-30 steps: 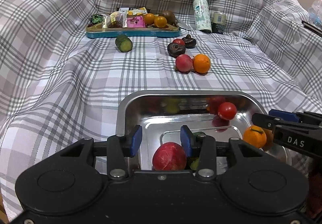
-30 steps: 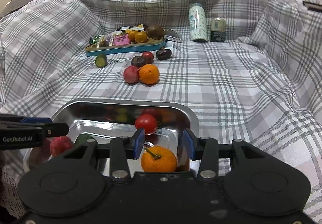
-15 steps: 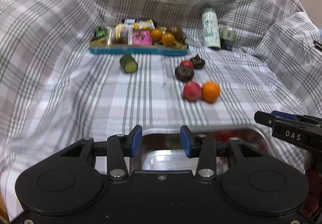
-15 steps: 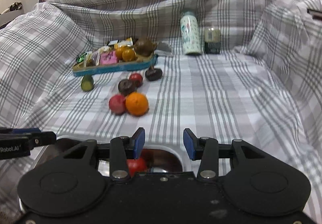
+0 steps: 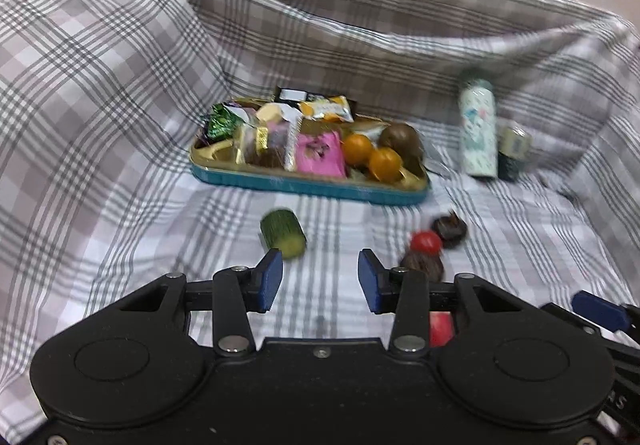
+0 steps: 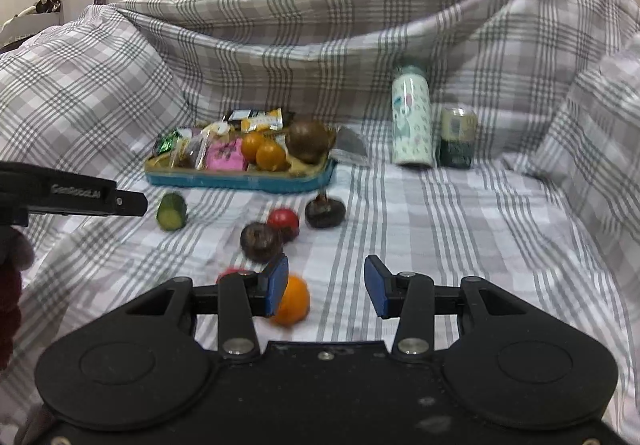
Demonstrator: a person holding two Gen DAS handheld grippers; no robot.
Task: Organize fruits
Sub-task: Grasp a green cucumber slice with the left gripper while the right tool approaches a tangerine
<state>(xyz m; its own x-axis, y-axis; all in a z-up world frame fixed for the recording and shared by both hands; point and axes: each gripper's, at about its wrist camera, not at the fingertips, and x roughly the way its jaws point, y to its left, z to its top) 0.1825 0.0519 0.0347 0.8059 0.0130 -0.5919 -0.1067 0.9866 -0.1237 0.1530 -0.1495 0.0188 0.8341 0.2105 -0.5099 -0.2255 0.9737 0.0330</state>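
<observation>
left wrist view: left gripper (image 5: 320,277), blue pads spread wide, nothing between them. below it, plaid cloth (image 5: 100,105) covering the whole surface and heaped up behind. cucumber piece (image 5: 283,233), cut end forward, just beyond the left pad. red tomato (image 5: 426,241) touching a dark round fruit (image 5: 424,265) in front of it; second dark fruit with stem (image 5: 450,231) just right of the tomato. a red fruit (image 5: 441,328) partly hidden behind the gripper body. teal tray (image 5: 312,185) farther back, holding wrapped snacks (image 5: 280,133), two small orange fruits (image 5: 372,157) and a brown round fruit (image 5: 401,139). patterned bottle (image 5: 478,129) and small can (image 5: 514,153) upright, right of the tray. right gripper's blue tip (image 5: 600,309) at the lower right edge.

right wrist view: right gripper (image 6: 326,285), pads spread apart, empty. orange (image 6: 294,305) on the cloth just behind the left pad, partly covered by it; red fruit barely visible to its left. dark fruit, tomato, stemmed dark fruit grouped mid-cloth; cucumber piece to their left. tray, bottle and can at the back. left gripper's black finger enters from the left edge. image blurred throughout.
</observation>
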